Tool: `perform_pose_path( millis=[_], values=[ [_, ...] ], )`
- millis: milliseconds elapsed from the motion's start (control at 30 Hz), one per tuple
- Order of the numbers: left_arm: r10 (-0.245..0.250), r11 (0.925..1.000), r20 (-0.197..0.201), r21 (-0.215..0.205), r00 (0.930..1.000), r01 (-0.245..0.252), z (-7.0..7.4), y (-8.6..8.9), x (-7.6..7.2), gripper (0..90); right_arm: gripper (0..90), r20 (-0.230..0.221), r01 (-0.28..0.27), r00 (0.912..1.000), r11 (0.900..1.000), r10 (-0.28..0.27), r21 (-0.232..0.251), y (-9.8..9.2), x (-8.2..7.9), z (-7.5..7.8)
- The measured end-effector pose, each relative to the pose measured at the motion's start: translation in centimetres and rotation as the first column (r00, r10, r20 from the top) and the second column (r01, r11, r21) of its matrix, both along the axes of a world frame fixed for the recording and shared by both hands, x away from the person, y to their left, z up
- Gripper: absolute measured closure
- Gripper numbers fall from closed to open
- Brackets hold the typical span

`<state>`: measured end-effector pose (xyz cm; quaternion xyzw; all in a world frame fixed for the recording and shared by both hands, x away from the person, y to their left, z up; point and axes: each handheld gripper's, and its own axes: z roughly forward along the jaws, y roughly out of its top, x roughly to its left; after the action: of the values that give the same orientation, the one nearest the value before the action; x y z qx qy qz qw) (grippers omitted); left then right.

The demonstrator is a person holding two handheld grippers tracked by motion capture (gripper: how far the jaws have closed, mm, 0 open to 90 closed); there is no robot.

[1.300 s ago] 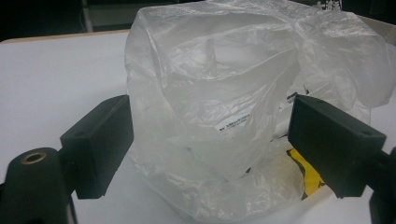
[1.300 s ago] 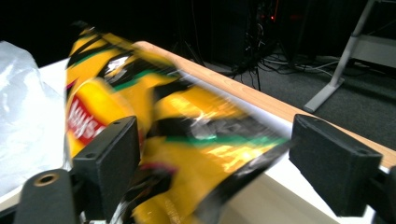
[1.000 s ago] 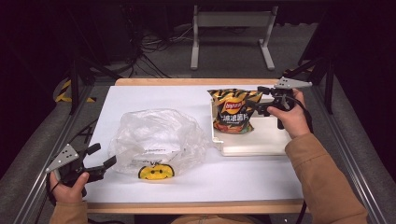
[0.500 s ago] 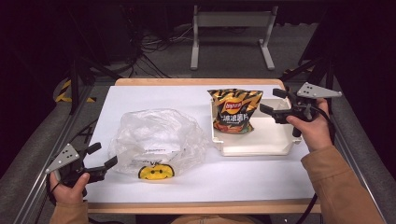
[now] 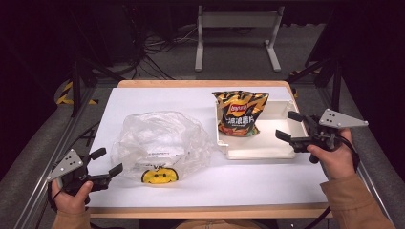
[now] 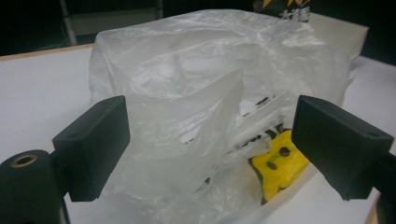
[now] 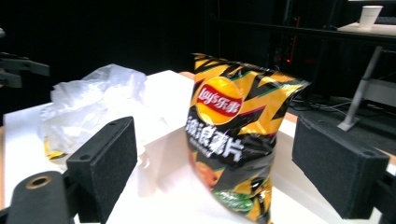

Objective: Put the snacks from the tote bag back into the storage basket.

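Chip bag (image 5: 240,113) stands upright in the white tray (image 5: 260,151), far right of the table. My right gripper (image 5: 290,127), jaws wide and empty, sits just right of it, nearer than my open left gripper (image 5: 107,161) by the plastic bag (image 5: 160,140).

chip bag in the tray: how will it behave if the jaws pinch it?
The chip bag looks puffed with air, so probably light and crushable. Its glossy film may slip between the pads. It leans in the tray, so a nudge could tip it.
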<state>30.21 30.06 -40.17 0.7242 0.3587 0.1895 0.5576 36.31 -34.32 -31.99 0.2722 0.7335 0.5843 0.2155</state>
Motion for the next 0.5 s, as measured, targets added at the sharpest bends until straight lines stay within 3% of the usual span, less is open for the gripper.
perform_pose_path(
  millis=[133,333,500],
  values=[
    [-0.01,0.9997,0.0,-0.021,1.0,0.01,0.0,0.2,-0.1,12.3,14.9,-0.015,-0.025,0.9996,1.0,0.025,-0.01,-0.1,-1.0,-1.0],
    [-0.009,0.9999,0.004,0.009,1.0,0.009,0.0,-0.1,-0.4,12.2,15.1,-0.022,-0.017,0.9996,0.999,0.016,-0.034,0.4,-1.9,-2.9],
    [-0.012,0.9998,0.015,0.018,0.9998,0.012,-0.2,-0.2,-0.4,12.0,15.1,-0.024,-0.034,0.9991,0.999,0.033,-0.022,0.8,-2.5,-4.3]
  ],
)
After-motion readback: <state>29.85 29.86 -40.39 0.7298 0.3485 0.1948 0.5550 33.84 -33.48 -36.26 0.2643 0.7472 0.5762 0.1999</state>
